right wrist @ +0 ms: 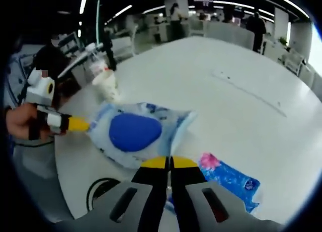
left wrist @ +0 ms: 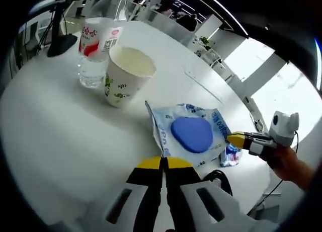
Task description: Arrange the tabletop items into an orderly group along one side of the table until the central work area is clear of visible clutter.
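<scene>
Your left tongs [left wrist: 163,164] and right tongs [right wrist: 169,163] both pinch the pouch [left wrist: 190,135] edges, cup [left wrist: 126,73] and bottle [left wrist: 96,46] at 11 o'clock, open counter [right wrist: 241,86] at 1 o'clock.

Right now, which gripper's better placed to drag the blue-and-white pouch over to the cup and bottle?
Left, probably. Both grippers, left and right, sit shut at opposite edges of the pouch. From the left one, the paper cup and water bottle lie just ahead.
</scene>
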{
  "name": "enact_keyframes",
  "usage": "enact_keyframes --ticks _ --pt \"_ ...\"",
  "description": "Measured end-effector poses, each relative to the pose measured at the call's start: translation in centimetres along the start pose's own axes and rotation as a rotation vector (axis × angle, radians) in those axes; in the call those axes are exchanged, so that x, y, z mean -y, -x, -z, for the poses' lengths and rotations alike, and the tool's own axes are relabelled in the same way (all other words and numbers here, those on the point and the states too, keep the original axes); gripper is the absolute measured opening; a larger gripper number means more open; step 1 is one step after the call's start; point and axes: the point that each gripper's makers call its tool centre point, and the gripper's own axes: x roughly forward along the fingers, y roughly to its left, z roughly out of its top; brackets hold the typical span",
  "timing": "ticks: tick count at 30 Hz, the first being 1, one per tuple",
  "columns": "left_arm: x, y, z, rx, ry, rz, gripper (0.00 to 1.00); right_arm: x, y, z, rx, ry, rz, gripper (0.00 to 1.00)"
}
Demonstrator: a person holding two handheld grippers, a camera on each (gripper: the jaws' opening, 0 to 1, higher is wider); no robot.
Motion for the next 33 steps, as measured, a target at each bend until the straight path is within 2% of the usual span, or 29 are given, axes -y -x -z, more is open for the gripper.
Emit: enact_keyframes --ticks 8,11,16,30,33 --pt "-0.9 -0.6 -2.5 0.035 -0.004 -0.011 0.00 -1.5 0.3 0.8 0.020 -0.040 0.004 0.00" --pt "-1.0 -0.7 -2.9 0.038 -0.006 -0.015 0.00 -2.0 0.3 1.1 0.019 -0.047 0.001 0.00" --pt "-1.1 -0.8 -2.8 0.035 -0.018 -0.024 0.00 -2.3 -0.3 1.4 0.000 -0.051 -0.003 0.00" --pt "-2.3 -1.6 -3.7 0.048 0.032 -0.061 0.00 -2.4 -2.2 2.0 -0.031 -0.091 -0.011 0.01" --pt "-2.8 -2.1 -3.4 0.035 0.021 -0.076 0.00 -2.4 -2.3 2.2 -0.036 -0.096 -0.013 0.01"
